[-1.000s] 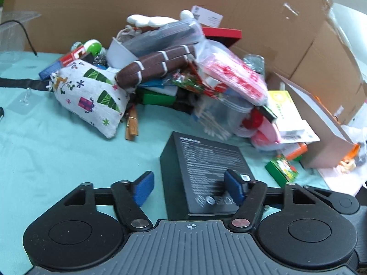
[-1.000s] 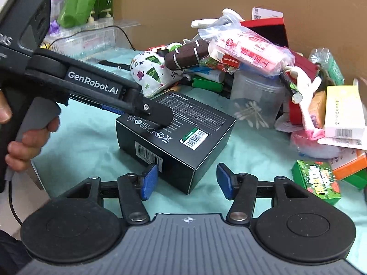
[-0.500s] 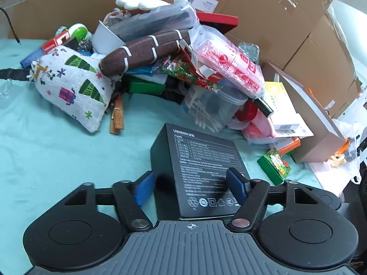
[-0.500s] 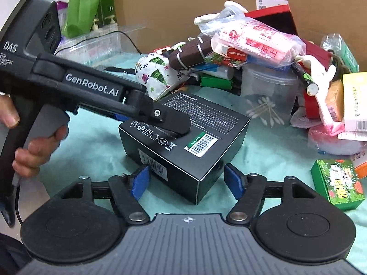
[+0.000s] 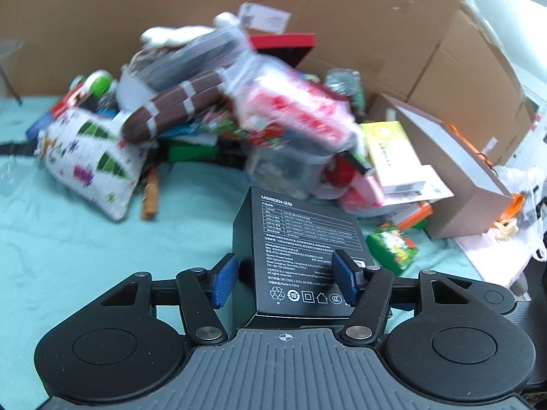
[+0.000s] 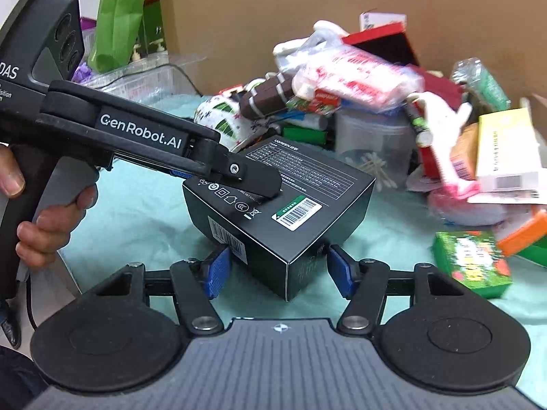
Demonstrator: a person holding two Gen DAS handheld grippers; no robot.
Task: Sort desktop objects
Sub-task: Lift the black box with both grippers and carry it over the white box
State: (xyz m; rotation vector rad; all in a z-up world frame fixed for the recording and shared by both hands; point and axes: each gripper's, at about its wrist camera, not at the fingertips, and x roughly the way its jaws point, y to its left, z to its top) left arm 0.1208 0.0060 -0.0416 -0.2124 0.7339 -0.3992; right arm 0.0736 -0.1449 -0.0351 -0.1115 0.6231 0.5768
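The black box [image 5: 301, 249] has come off the teal desk [image 5: 68, 239] a little since a second ago: in the right view its near corner now hangs tilted above the cloth, where before it sat flat. The left tool [image 5: 285, 275] has narrowed onto it, its jaws closing, the left pad against the box's side and the right pad lying over its top face near the edge. I judge the box is being picked out of the clutter, the first step of sorting it.

The right tool [image 6: 277, 270] is at mid width with its jaws closing; the box's low corner sits between its pads, and I cannot tell whether they touch it.

The left view shows the pile [image 5: 239, 102] at 12 o'clock and a cardboard carton [image 5: 454, 171] at 2 o'clock. Only the right view shows the left tool from the side, at 9 o'clock, with the hand [image 6: 51, 218] on its grip.
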